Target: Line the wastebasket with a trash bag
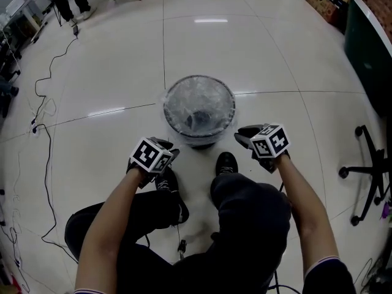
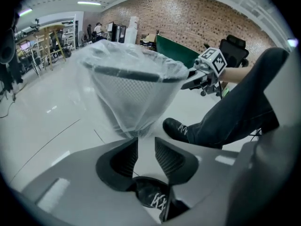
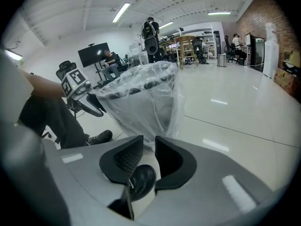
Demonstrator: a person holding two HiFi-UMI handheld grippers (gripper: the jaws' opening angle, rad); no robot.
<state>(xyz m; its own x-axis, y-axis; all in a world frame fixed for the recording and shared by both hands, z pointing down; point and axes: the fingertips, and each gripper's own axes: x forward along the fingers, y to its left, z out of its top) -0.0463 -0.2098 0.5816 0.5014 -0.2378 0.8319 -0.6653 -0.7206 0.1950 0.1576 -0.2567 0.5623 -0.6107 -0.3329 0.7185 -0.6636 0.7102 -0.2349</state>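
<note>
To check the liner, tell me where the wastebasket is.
Head view: the wastebasket stands on the floor at centre, just ahead of the shoes.

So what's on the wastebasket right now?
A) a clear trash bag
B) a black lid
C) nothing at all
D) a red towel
A: a clear trash bag lines the mesh wastebasket and is folded down over its rim.
</note>
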